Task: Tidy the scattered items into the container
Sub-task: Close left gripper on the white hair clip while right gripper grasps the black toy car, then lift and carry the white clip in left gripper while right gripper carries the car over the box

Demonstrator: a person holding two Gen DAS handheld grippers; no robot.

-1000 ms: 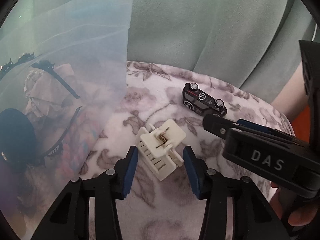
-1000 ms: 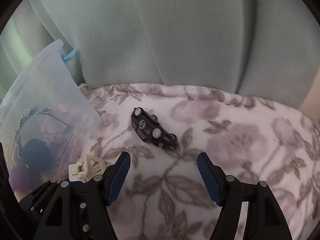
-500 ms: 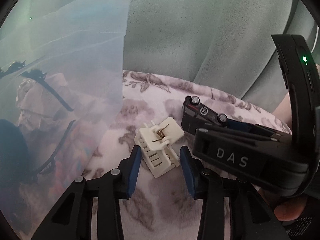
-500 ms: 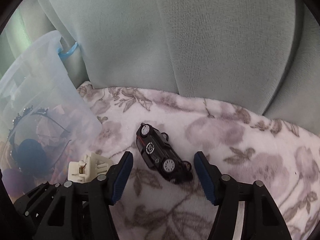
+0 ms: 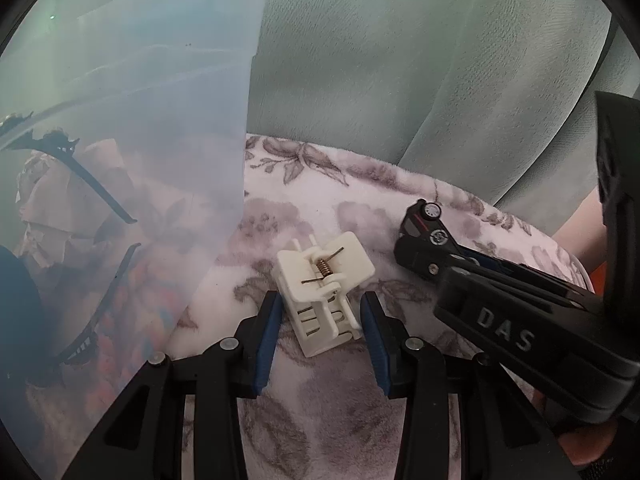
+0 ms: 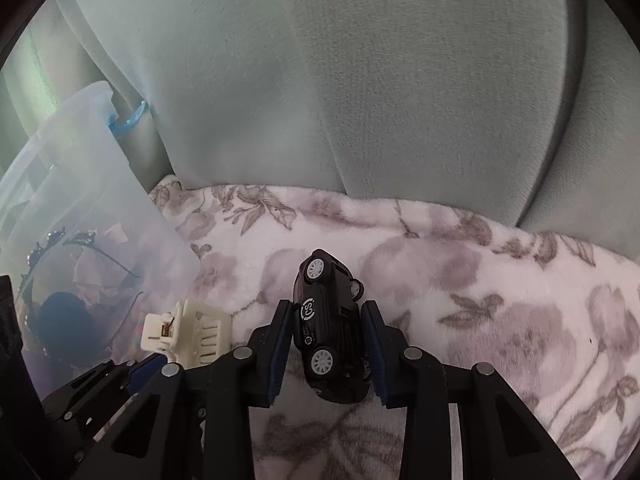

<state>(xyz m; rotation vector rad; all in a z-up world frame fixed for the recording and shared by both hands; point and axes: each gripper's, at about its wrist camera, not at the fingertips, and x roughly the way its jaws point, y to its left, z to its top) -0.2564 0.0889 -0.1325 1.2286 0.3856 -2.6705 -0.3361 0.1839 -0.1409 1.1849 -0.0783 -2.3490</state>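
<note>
Grippers come first: the left gripper [image 5: 320, 330] has its blue pads on both sides of a white hair clip [image 5: 323, 285], and the pads sit right at the clip's sides, so it looks like it is pinching the near end of the clip. The clip lies on a soft blanket [image 5: 328, 184] with grey flowers on it, and a small metal spring shows on its top. The right gripper [image 6: 327, 346] is closing its jaws, and a little black toy car [image 6: 329, 330] is between them. The blue pads look like they touch the car's sides. The car lies on its side on the same blanket, with two white wheels facing up and its far end sticking out past the pads. In the left wrist view, the right gripper comes in from the right, with white letters on its black body, and the car is at its tip, just right of the clip. In the right wrist view, the clip sits just left of the car, near the see-through plastic container [image 6: 100, 184]. The container stands at the left of the blanket, close beside the clip. Inside it are a black headband [image 5: 86, 184], a dark round thing and some pale, crumpled stuff. Behind the blanket, on the far side, is a grey-green cushion [image 6: 360, 80].
</note>
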